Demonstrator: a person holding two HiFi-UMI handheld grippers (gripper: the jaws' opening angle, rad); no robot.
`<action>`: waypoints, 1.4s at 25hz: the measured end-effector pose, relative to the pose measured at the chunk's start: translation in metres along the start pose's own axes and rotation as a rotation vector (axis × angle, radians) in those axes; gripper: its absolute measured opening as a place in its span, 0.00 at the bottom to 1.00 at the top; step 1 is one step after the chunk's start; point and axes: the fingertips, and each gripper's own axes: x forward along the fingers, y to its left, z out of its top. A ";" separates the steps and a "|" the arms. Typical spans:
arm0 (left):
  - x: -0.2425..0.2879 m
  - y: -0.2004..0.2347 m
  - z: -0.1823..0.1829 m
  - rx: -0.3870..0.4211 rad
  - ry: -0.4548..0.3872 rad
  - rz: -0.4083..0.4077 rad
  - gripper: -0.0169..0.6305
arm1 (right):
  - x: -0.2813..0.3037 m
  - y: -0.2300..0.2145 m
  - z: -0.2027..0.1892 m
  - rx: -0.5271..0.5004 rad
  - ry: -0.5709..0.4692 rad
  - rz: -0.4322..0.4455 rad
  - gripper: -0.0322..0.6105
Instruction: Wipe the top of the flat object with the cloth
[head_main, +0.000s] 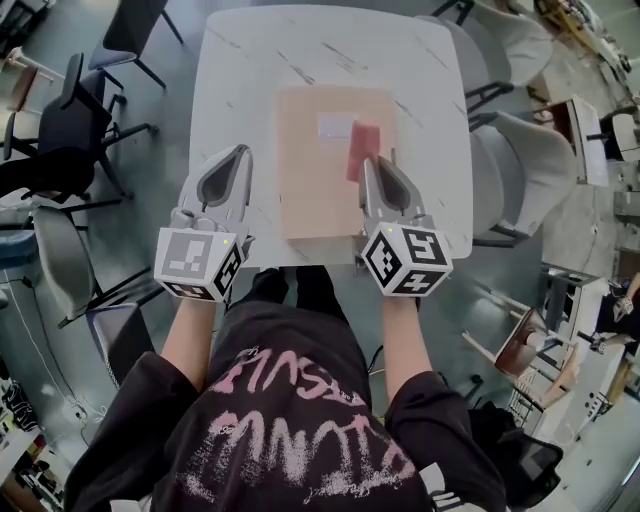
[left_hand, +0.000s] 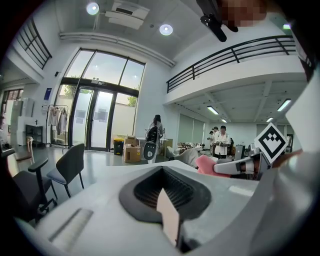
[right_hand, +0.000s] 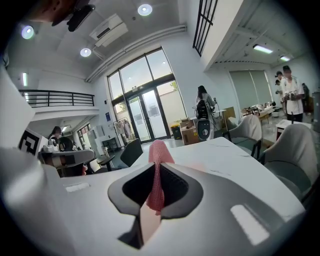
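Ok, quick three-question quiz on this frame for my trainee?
1. Which holds the cloth? A: the left gripper. B: the right gripper. C: neither.
2. True or false: the left gripper is gripping the board.
3. Fill in: in the head view, the white label on the board sits just ____ of the cloth.

Key: 1 B; 2 false, its jaws are shut on nothing, over the table beside the board; 3 left.
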 end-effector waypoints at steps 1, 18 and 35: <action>-0.001 -0.001 0.003 0.002 -0.006 0.001 0.03 | -0.001 0.001 0.002 -0.003 -0.003 0.002 0.13; -0.013 -0.004 0.046 0.025 -0.088 0.014 0.03 | -0.017 0.018 0.045 -0.045 -0.095 0.027 0.13; -0.022 -0.006 0.093 0.066 -0.172 0.019 0.03 | -0.032 0.030 0.096 -0.079 -0.217 0.035 0.12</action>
